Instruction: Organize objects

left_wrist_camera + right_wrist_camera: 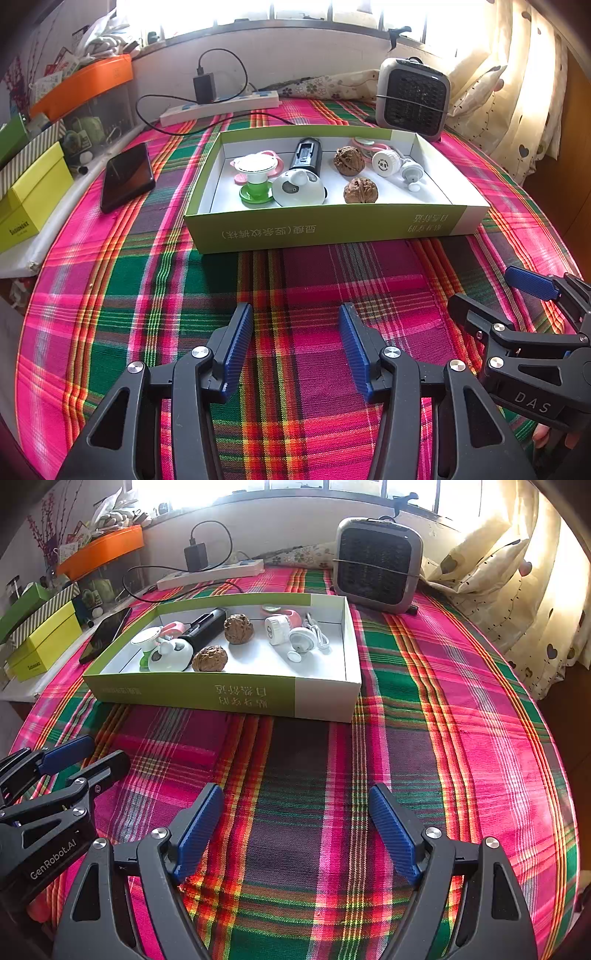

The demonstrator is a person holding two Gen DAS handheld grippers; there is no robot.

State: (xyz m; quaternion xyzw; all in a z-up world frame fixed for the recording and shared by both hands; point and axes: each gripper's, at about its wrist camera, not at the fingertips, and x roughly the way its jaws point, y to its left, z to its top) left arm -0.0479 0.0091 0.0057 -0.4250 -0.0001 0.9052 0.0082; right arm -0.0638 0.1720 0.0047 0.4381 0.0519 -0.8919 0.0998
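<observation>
both claws, left claw (295,347) and right claw (295,830), hang apart and empty over the plaid counter (461,738); walnuts (360,190) sit loose in the green box (325,229); a nudge could roll them.

The tablecloth (295,295) is woven plaid cloth with a visible thread texture and a matt finish. The box (325,229) resting on it is thin cardboard: smooth green printed outer walls and a plain white matt interior. Inside the box, the two walnuts (349,160) have rough, deeply wrinkled brown shells; the black case (306,155) behind the round white lid (299,188) looks like semi-gloss plastic; the lid itself is smooth glossy plastic. Left of the box, the phone (127,177) shows a glossy, glass-like black face. The left gripper (295,354) and right gripper (295,834) are matt black plastic with ribbed blue pads (240,347) and bright metal screws.
</observation>
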